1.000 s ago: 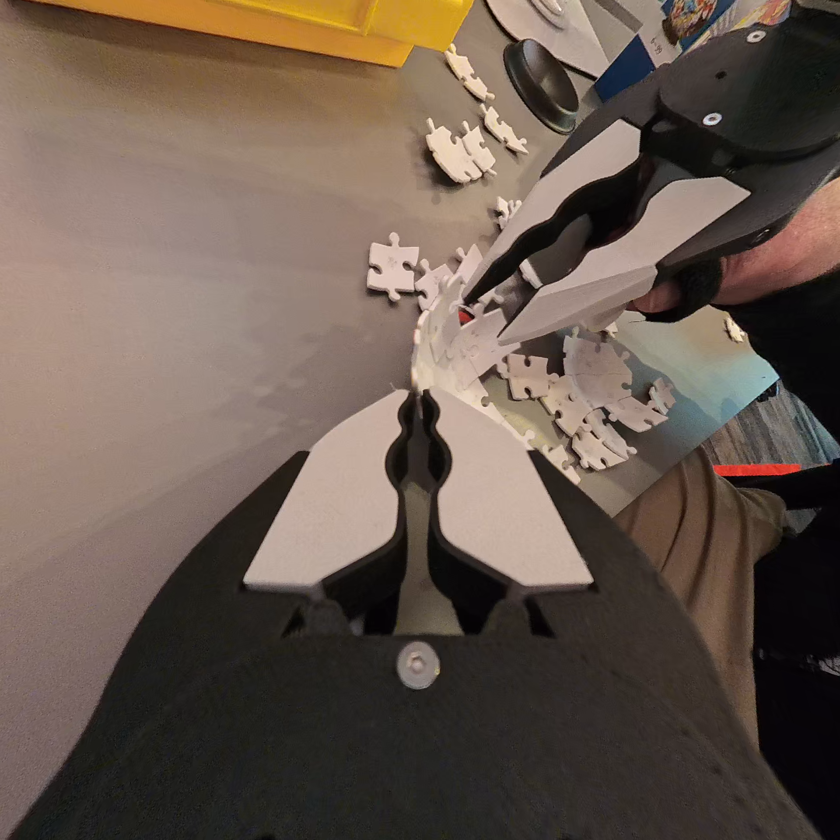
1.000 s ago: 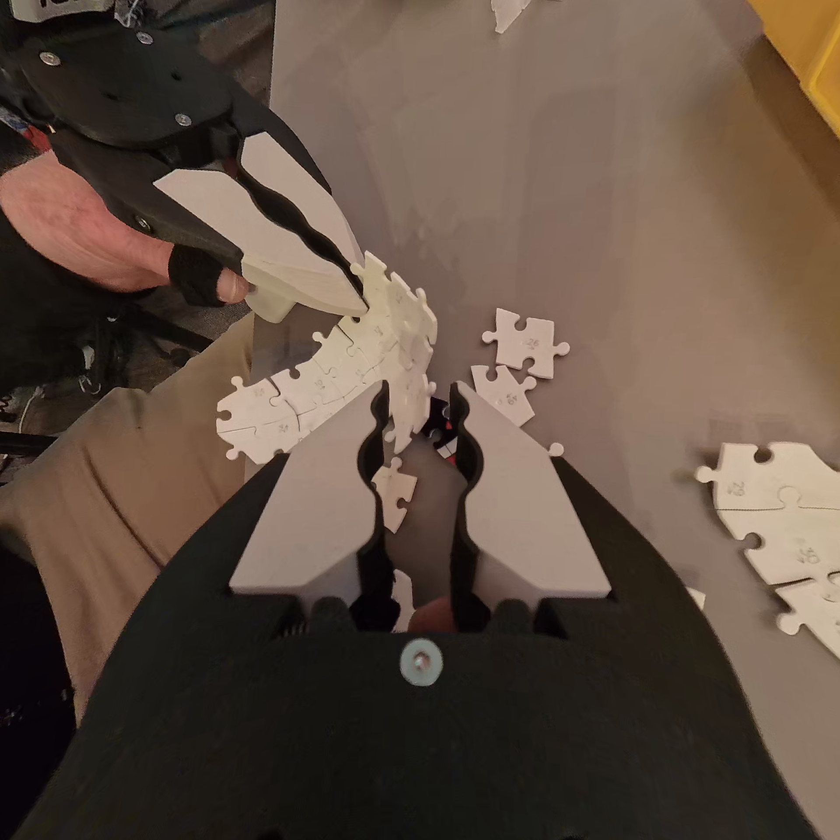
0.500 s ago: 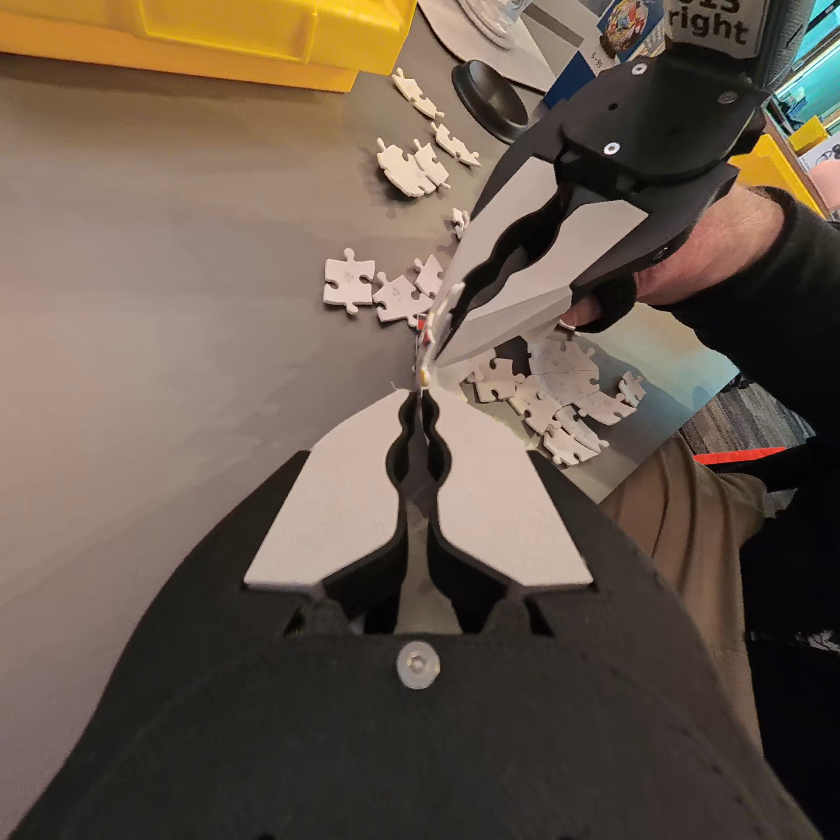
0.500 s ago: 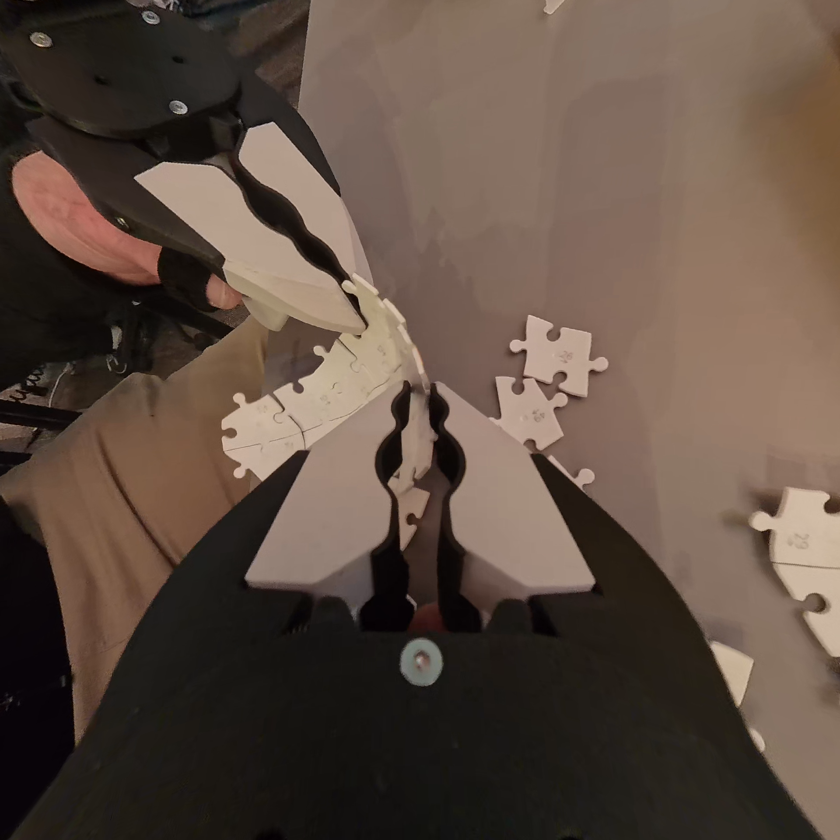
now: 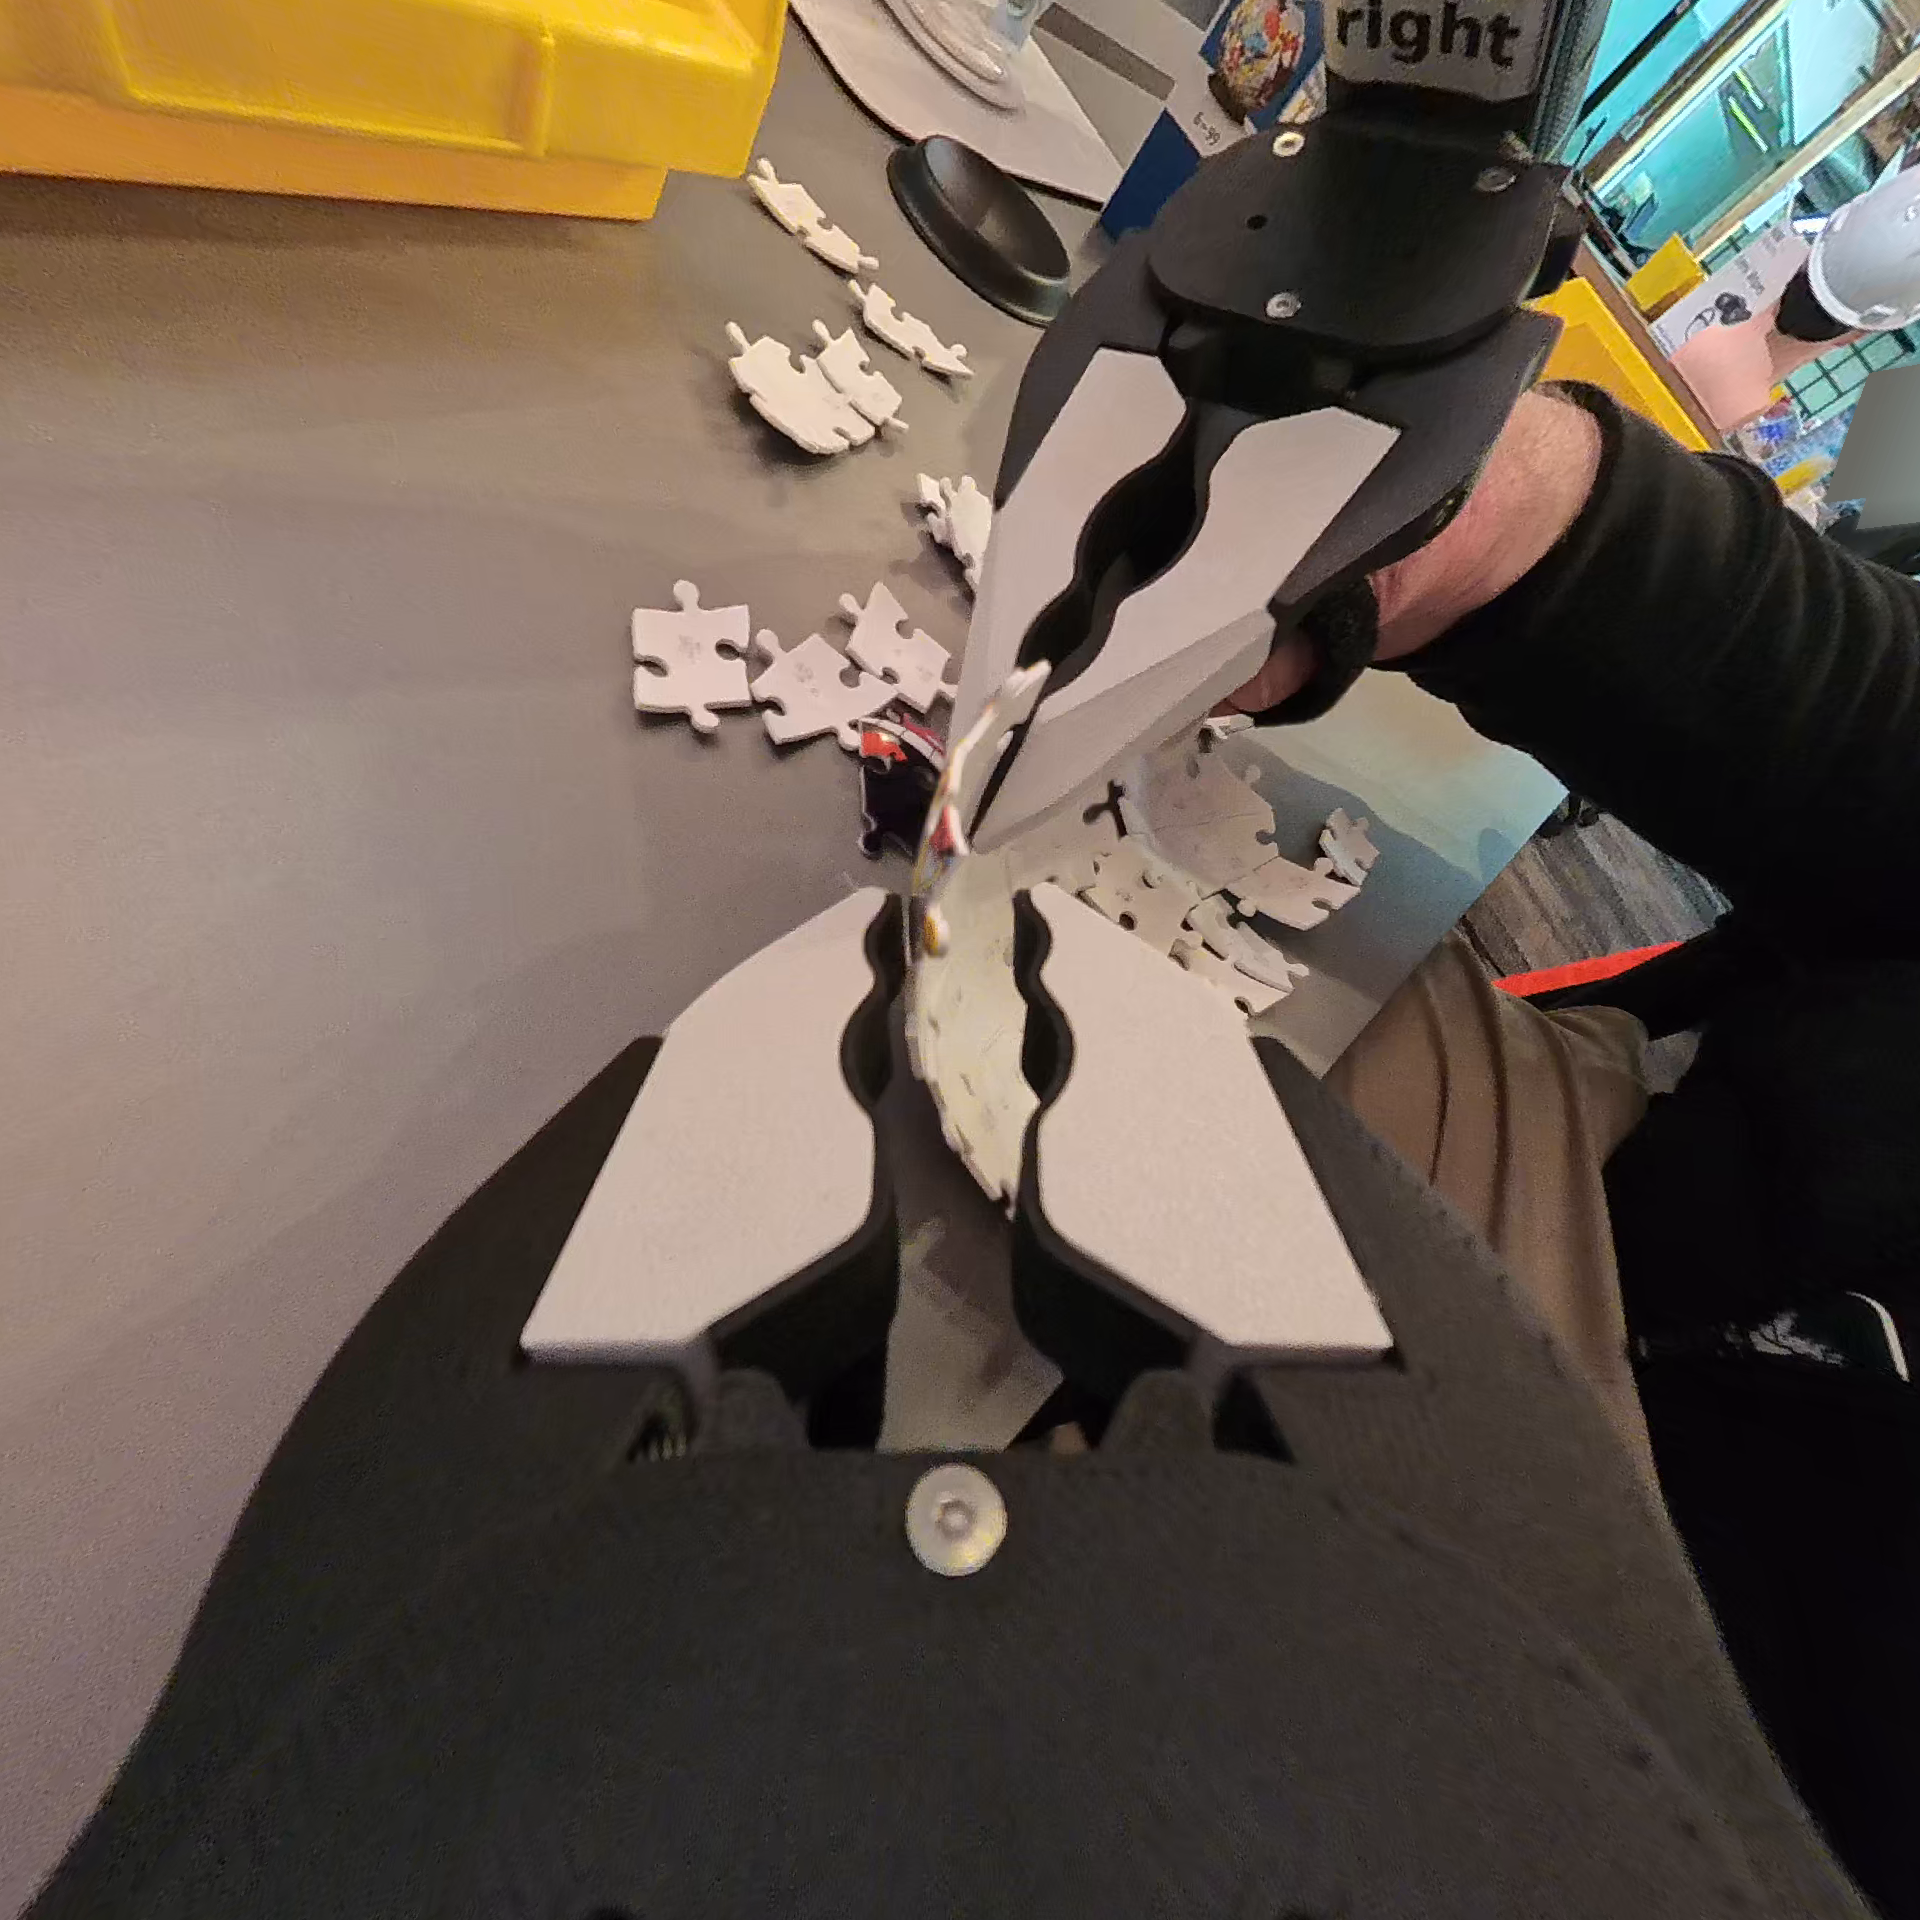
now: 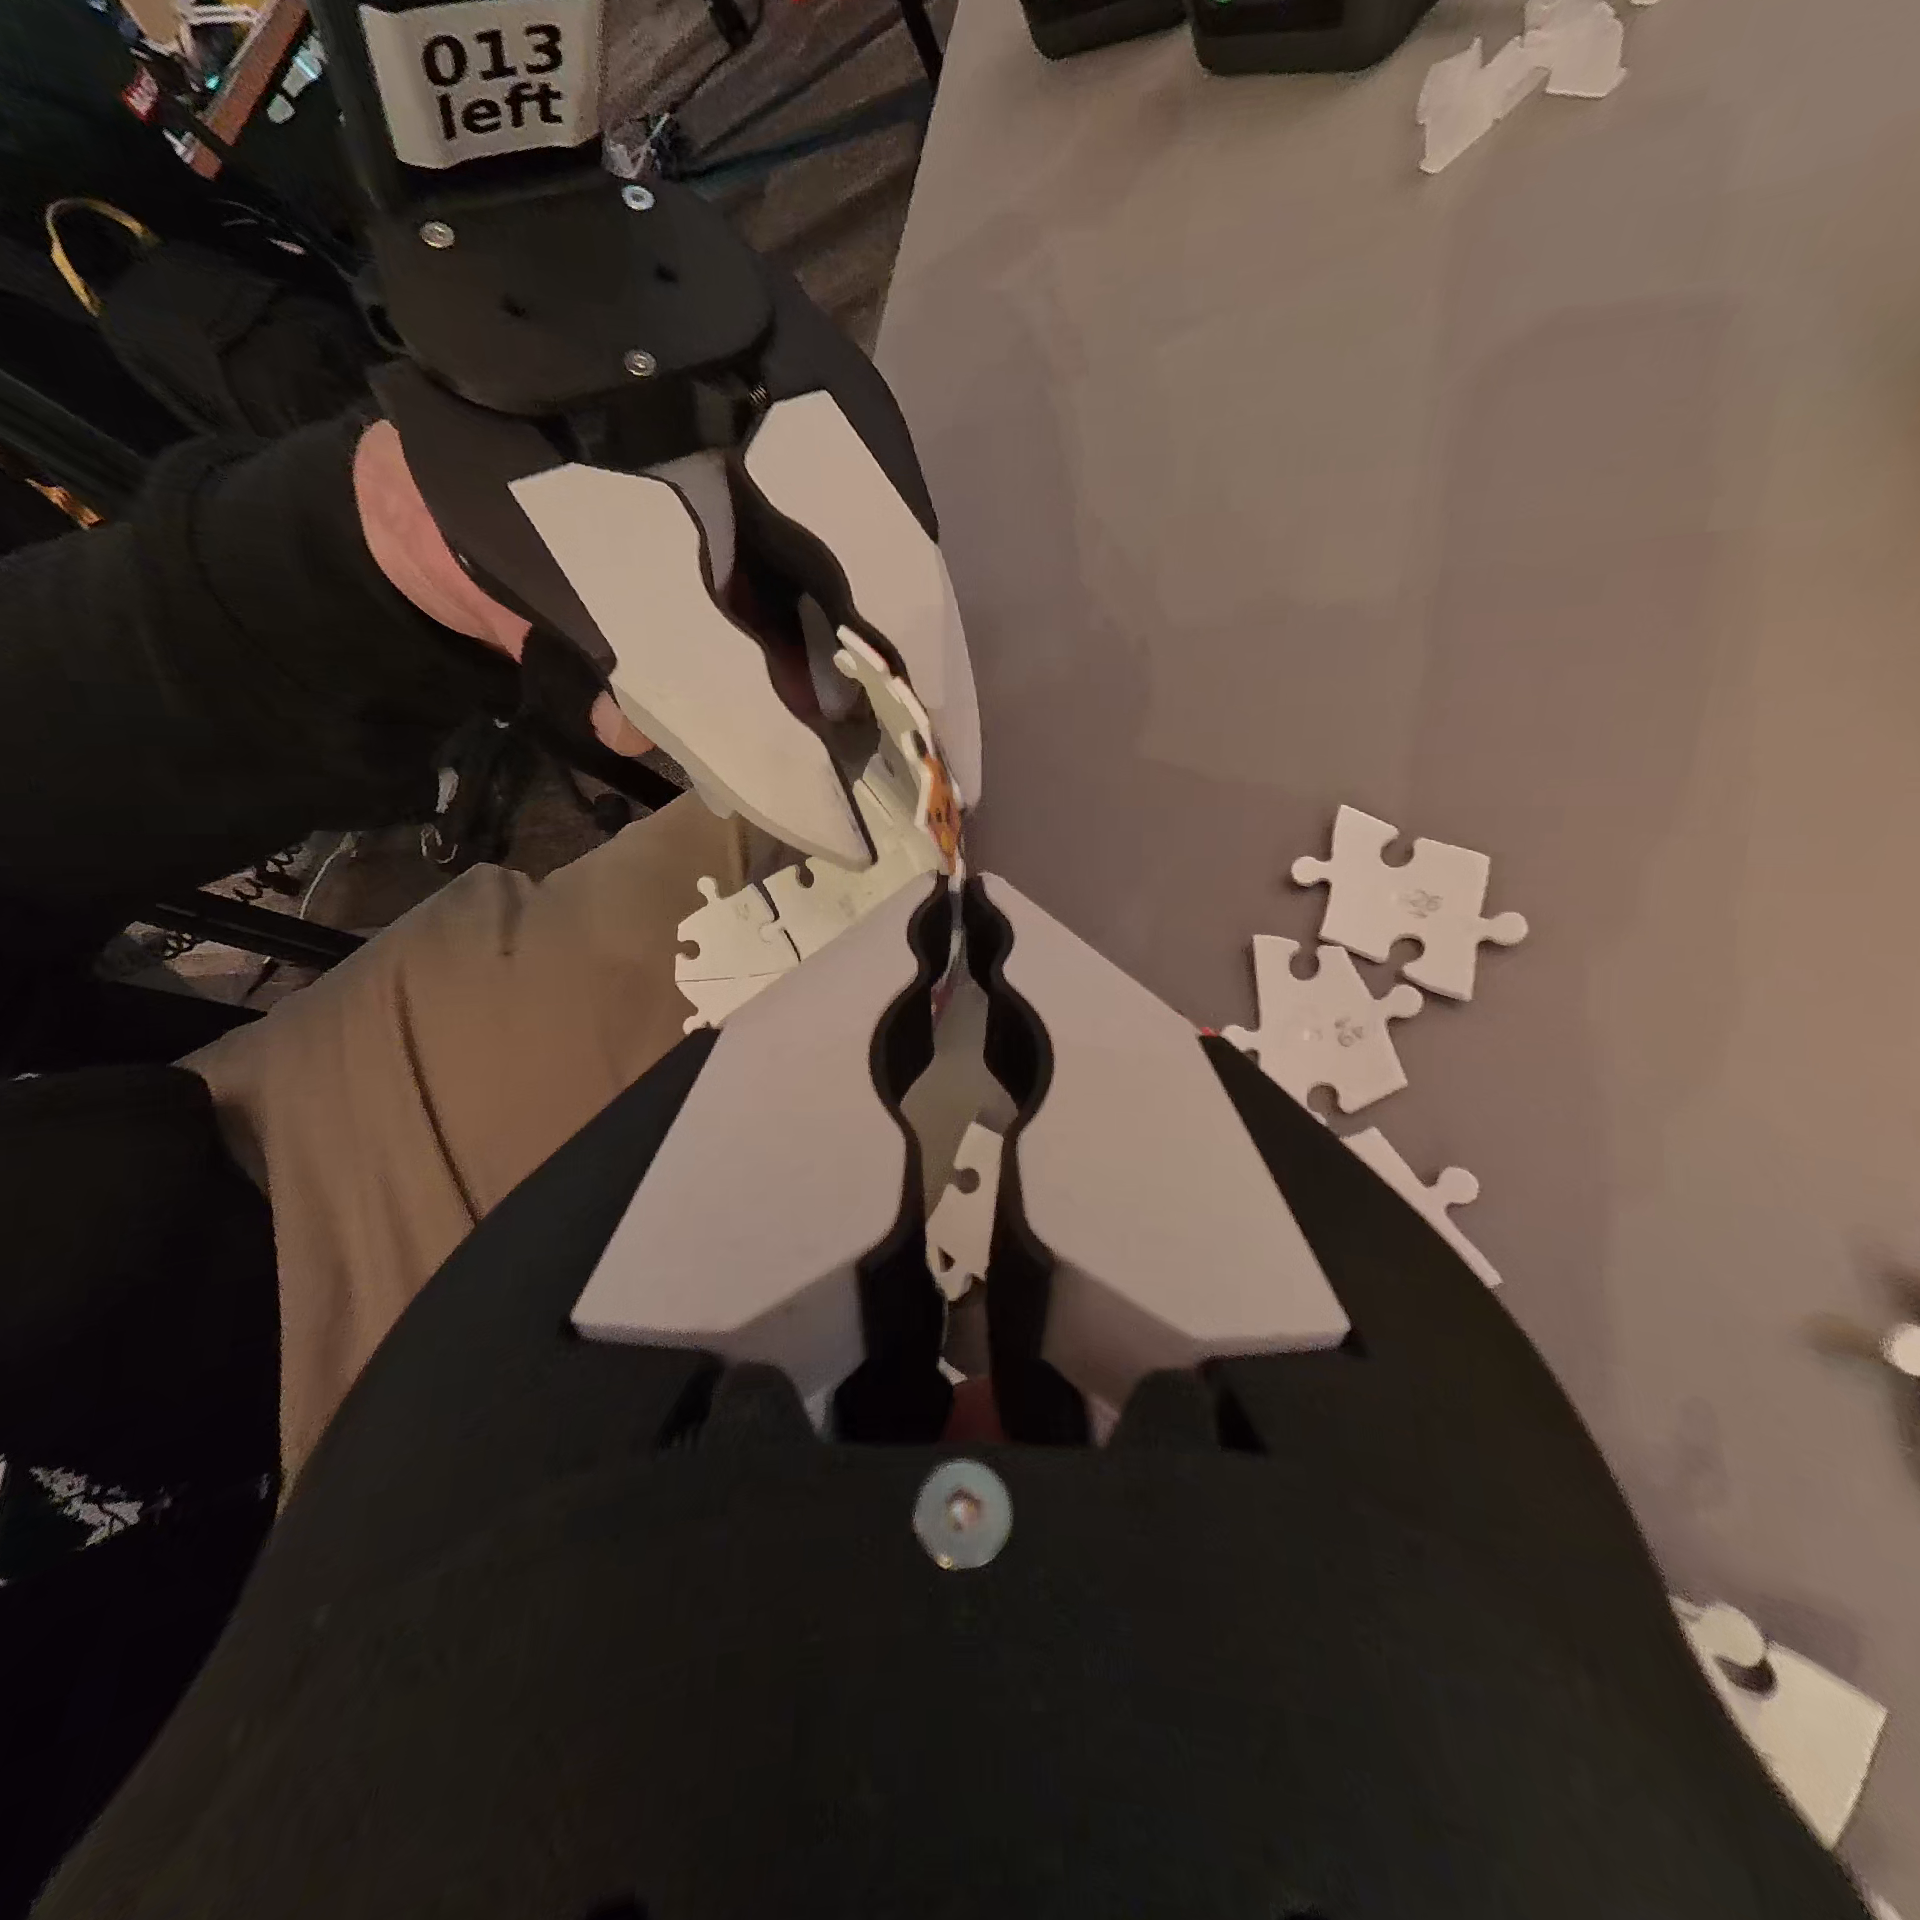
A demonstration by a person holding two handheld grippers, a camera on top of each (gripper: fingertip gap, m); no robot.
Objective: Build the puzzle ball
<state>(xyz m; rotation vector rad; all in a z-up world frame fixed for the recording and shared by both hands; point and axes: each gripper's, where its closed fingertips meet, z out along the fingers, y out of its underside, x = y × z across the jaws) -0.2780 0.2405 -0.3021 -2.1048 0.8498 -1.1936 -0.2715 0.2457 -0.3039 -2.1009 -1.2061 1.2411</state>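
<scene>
A curved, joined section of white puzzle-ball pieces (image 5: 966, 1039) hangs edge-on above the grey table; its printed side shows as a coloured rim. My right gripper (image 6: 956, 883) is shut on its upper edge, also seen in the left wrist view (image 5: 977, 810). My left gripper (image 5: 956, 904) is open, its fingers apart on either side of the section's lower part. In the right wrist view the left gripper (image 6: 912, 826) is open around the section (image 6: 790, 914). Loose white pieces (image 5: 691, 655) (image 6: 1403, 904) lie face down on the table.
A yellow bin (image 5: 416, 83) stands at the table's far edge, with a black round base (image 5: 977, 229) beside it. More joined pieces (image 5: 1205, 831) and a face-up coloured piece (image 5: 894, 790) lie under the grippers. The person's tan trouser leg (image 5: 1486, 1091) is at the table's near edge. It is some 4 centimeters from my right tips to the face-up coloured piece (image 5: 894, 790).
My right gripper closed on the joined section and lifted and turned it edge-on. My left gripper, shut on it before, has opened its fingers. Both grippers rose from the table.
</scene>
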